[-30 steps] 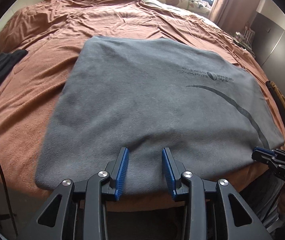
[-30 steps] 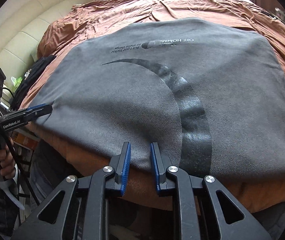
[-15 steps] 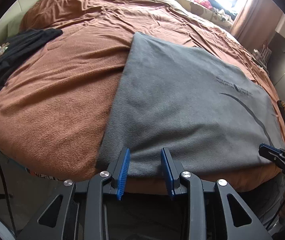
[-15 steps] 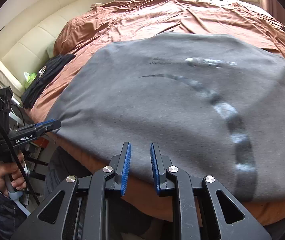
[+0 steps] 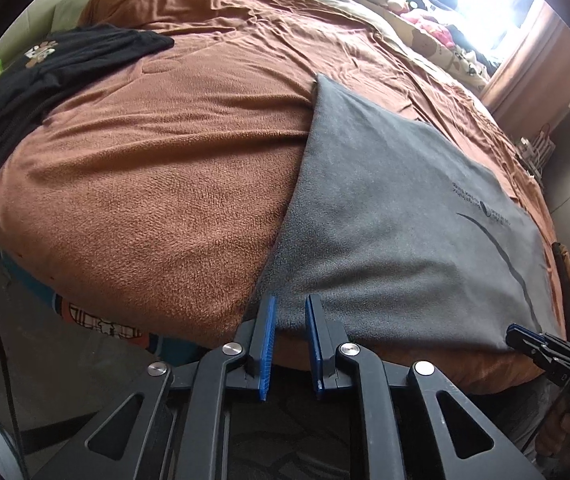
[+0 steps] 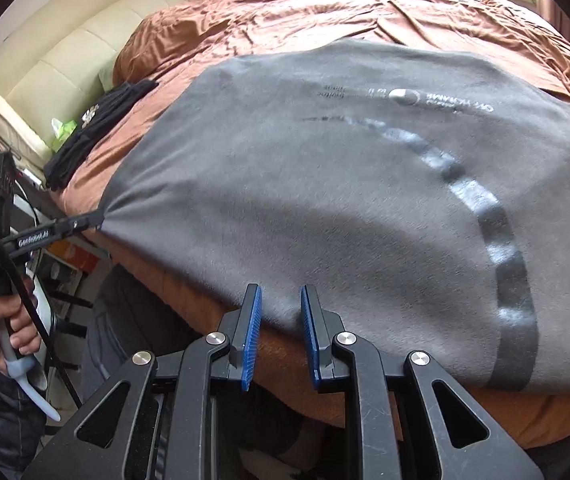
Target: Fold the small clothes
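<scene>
1. The grey shirt [image 5: 405, 220] lay folded flat on the brown blanket [image 5: 165, 180], its hem at the bed's near edge.
2. The left gripper [image 5: 289, 340] had slid sideways to the shirt's near-left corner. Its jaws had just closed, clenching the puckered cloth.
3. The right gripper [image 6: 281, 336] stayed clamped on the near hem, so the next fold looked ready.

Grey shirt [image 5: 397, 232] on brown bedspread [image 5: 157, 184], black garment [image 5: 45, 88] apart
</scene>
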Motion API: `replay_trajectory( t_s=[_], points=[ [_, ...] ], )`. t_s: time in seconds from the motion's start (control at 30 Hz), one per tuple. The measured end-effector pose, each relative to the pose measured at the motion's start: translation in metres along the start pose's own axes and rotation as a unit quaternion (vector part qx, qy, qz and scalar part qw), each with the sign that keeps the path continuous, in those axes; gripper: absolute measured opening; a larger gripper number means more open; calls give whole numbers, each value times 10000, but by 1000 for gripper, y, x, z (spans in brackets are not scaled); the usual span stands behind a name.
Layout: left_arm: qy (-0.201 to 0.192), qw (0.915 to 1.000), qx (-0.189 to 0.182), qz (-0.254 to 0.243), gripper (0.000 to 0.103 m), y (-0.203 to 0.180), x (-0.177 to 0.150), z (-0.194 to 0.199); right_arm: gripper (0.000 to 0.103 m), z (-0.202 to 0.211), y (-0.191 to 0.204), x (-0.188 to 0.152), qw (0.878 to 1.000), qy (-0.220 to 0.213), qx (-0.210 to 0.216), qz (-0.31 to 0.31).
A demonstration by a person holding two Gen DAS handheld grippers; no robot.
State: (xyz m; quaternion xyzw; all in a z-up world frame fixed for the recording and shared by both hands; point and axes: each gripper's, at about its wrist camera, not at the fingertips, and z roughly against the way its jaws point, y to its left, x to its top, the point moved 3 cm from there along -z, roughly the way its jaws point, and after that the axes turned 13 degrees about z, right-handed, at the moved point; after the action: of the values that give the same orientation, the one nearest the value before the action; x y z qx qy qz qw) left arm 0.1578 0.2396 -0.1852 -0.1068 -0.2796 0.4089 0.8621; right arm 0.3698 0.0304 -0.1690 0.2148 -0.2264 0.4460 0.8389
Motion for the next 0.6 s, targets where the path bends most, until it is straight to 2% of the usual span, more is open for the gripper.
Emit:
replay_trajectory(
  t_s=[0.1,0.17,0.23,0.27,0.4,0.6],
  points=[
    [4,9993,-205,314,20,9,2,11,16,6,-12,-1,9996,-174,-80,-209],
    [36,9976,-452,531,26,12,4,16,16,6,-19,-2,9990,-216,-78,-381],
    [82,9955,-643,699,48,14,7,17,16,3,-24,-4,9986,-198,-46,-498],
    [113,9940,-739,795,52,15,7,16,16,3,-24,-6,9984,-183,-56,-529],
    [370,9866,-1071,1171,52,16,4,8,16,6,-25,-10,9983,-228,-18,-527],
    [554,9819,-1156,1397,52,13,1,-7,16,7,-32,-15,9976,-277,-43,-633]
  ],
)
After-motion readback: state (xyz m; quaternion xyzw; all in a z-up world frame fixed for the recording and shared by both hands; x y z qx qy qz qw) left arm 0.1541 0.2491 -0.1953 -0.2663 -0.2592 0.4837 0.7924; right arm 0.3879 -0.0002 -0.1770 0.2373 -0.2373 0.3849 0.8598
